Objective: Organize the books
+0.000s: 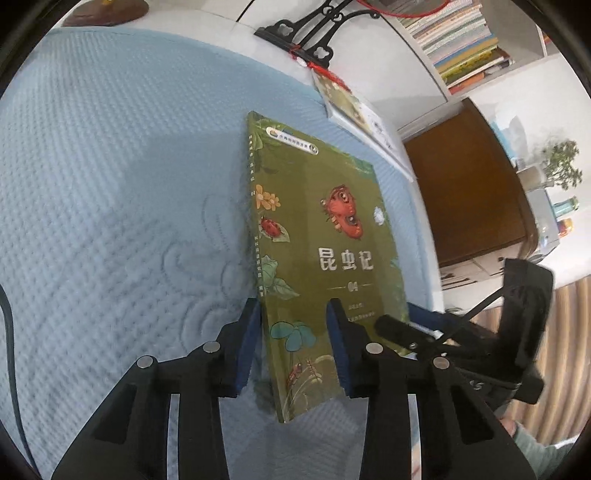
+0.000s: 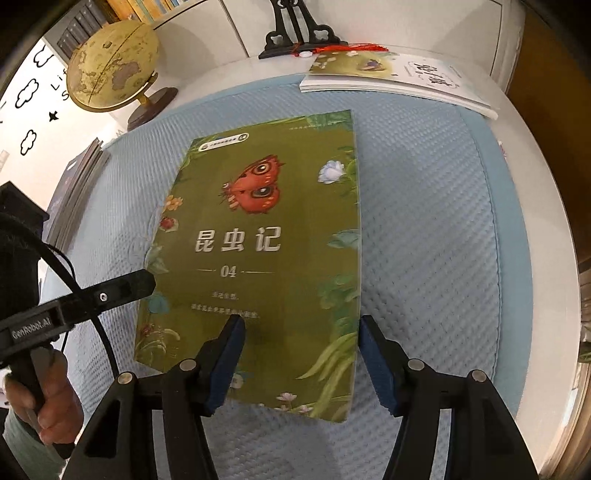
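Observation:
A green book with a red butterfly on its cover [image 1: 325,240] [image 2: 258,240] lies face up on a blue quilted mat [image 1: 110,166] [image 2: 424,221]. My left gripper [image 1: 295,325] straddles the book's spine edge near its lower corner. One blue pad is beside the spine, the other over the cover, and the two stand apart. One of its fingers [image 2: 125,286] reaches the book's left edge in the right wrist view. My right gripper [image 2: 301,332] straddles the opposite long edge, one pad over the cover and one over the mat. Its jaws are wide apart.
A white and green book [image 2: 399,81] [image 1: 362,118] lies at the mat's far edge, before a black ornate stand [image 2: 299,33] [image 1: 314,33]. A globe [image 2: 114,66] and a stack of dark books [image 2: 77,184] are at the left. Book-filled shelves [image 1: 461,40] and a wooden cabinet [image 1: 469,192] stand beyond.

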`<control>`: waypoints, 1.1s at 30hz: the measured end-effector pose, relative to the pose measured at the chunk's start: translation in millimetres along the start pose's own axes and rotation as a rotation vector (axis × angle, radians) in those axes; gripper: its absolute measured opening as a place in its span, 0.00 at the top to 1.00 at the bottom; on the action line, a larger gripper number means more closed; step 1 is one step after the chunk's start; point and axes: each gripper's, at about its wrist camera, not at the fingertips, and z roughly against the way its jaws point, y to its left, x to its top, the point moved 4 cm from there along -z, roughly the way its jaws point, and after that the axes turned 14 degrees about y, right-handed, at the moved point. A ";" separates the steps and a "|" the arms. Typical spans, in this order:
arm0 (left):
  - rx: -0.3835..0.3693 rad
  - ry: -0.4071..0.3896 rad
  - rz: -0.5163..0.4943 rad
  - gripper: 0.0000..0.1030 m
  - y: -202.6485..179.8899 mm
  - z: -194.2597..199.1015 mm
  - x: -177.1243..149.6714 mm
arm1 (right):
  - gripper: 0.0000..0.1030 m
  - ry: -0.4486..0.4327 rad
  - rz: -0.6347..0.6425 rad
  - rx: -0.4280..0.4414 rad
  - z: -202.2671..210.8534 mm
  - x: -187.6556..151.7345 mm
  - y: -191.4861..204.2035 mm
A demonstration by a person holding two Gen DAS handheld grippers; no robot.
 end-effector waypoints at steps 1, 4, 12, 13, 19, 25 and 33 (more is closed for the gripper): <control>-0.012 -0.007 0.002 0.68 -0.9 2.5 -0.5 | 0.39 0.003 0.003 0.008 -0.5 2.4 0.5; -0.146 -0.055 0.027 0.68 -6.2 15.6 0.9 | 0.38 0.003 -0.002 0.035 -1.0 4.0 -3.0; -0.171 -0.064 0.045 0.69 -12.2 2.2 13.3 | 0.23 -0.030 -0.032 0.121 -0.8 -0.5 -4.6; -0.168 -0.064 0.049 0.74 -11.6 -0.4 13.4 | 0.21 -0.032 -0.023 0.115 -1.5 -0.8 -2.4; -0.185 -0.073 0.038 0.80 -16.5 -0.3 21.0 | 0.17 -0.027 0.017 0.081 -6.2 3.0 7.6; -0.205 -0.012 -0.002 0.80 -23.6 -3.0 23.4 | 0.17 -0.012 0.018 0.025 -0.7 12.5 6.7; -0.292 -0.040 -0.014 0.80 -39.4 -8.9 20.2 | 0.17 -0.023 -0.014 0.010 -3.9 18.0 -8.4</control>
